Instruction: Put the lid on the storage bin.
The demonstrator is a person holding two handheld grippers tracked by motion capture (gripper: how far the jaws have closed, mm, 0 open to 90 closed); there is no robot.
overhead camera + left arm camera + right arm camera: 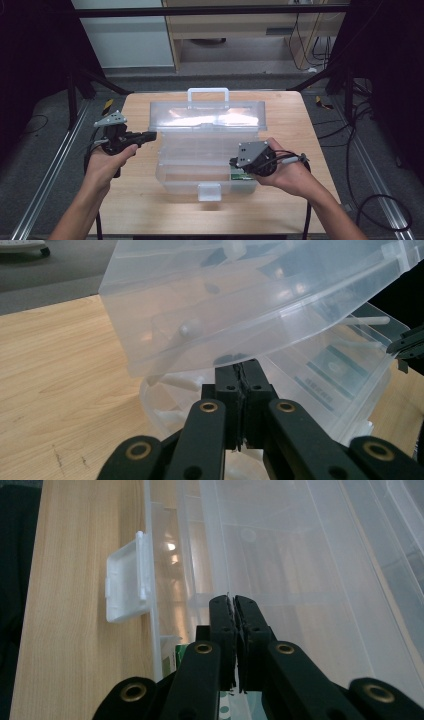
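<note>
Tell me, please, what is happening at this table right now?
A person works on a clear plastic toolbox that stands with its lid raised on a light wooden table. The left gripper is shut at the lid's left end, and the right gripper is shut over the box's front right corner. Neither visibly holds anything.

Raised lid [207, 116] blocks the box's [200, 170] far side; bare table [150, 210] lies open in front

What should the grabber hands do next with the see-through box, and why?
Probably the left gripper should push the raised lid further back. Both grippers are shut and empty; the right gripper waits over the open clear box.
</note>
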